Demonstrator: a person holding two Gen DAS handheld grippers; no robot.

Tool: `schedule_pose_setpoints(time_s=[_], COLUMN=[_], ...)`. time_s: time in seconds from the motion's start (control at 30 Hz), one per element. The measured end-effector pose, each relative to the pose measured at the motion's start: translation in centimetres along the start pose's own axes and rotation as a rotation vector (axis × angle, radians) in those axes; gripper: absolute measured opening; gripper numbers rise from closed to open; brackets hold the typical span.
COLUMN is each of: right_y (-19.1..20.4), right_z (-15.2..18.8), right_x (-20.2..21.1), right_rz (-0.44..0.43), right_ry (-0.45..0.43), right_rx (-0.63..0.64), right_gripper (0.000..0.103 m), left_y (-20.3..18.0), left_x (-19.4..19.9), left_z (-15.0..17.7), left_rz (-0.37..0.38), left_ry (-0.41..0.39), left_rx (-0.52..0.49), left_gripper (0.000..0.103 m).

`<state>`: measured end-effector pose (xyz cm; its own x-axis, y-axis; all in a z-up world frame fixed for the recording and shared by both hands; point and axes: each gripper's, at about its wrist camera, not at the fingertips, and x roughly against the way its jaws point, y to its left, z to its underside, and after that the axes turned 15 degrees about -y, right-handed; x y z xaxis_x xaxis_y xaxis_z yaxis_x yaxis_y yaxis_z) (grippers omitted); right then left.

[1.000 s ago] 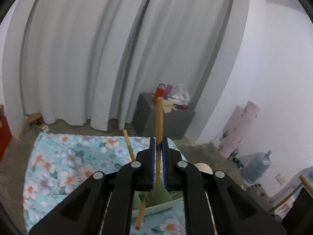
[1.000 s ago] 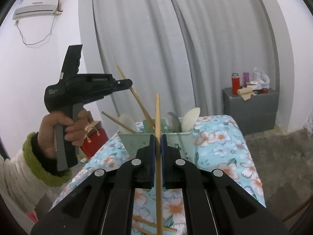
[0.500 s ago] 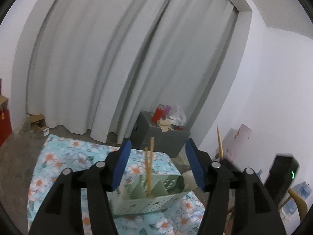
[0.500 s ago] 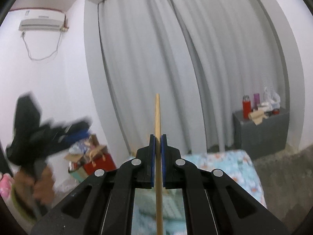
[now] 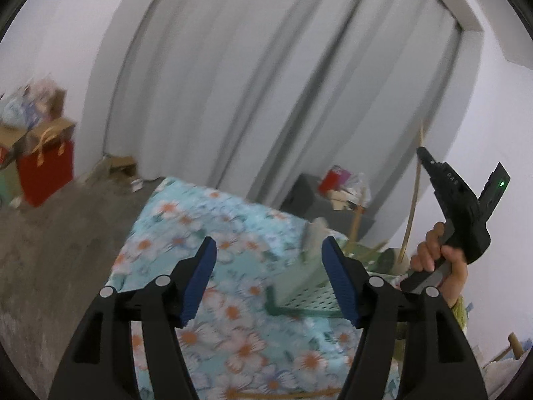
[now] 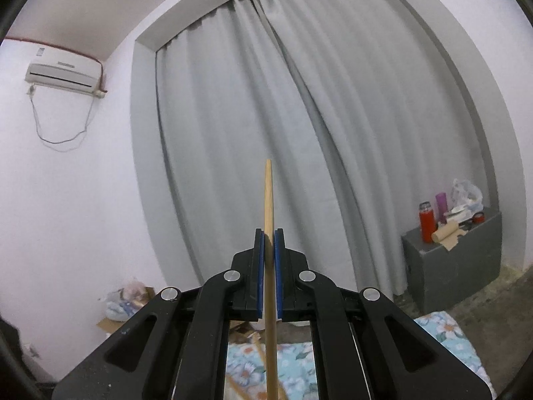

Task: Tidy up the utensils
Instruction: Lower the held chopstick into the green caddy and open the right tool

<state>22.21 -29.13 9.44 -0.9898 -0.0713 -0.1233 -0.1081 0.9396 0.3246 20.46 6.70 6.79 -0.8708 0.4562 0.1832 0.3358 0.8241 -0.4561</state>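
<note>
Left gripper [image 5: 269, 271]: a second ago clamped on a wooden chopstick above the green utensil holder [image 5: 301, 288]; now its jaws have just been opening, stand wide apart, nothing between them. View has swung left, so the holder now sits right of the jaws on the floral tablecloth [image 5: 200, 233], and that stick is left in it.

Right gripper [image 6: 269, 250]: same as before, pads together on one wooden chopstick [image 6: 268, 206], tip up. The holder showed ahead of it a second ago; now only curtain [image 6: 299, 133] and wall, with a strip of tablecloth below.

In the left wrist view, the right hand [image 5: 439, 260] grips its black handle just right of the holder.

Counts: one holder; two grippers; one chopstick clamped; holder contents blurred, several sticks and a pale spoon-like piece, number unclear; one loose stick on the cloth near the lower edge, in front of the holder.
</note>
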Motion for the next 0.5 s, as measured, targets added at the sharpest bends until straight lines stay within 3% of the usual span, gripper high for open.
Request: schedule_pose_setpoints(time_s=[0.17,0.5], right_y=[-0.6,-1.2], right_z=[1.9,3.3], right_x=[-1.0,-1.2], right_rz=[0.062,0.140], right_ry=[0.020,0.052], right_rx=[0.020,0.043], right_gripper=[0.004,0.004], left_y=[1.8,2.9], left_x=[0.1,-1.3], left_z=[0.3,1.0], left_rz=[-0.048,-0.060], left_ry=[-0.002,0.017], left_rx=[0.023,0.036], left_gripper=[0.064,0.064])
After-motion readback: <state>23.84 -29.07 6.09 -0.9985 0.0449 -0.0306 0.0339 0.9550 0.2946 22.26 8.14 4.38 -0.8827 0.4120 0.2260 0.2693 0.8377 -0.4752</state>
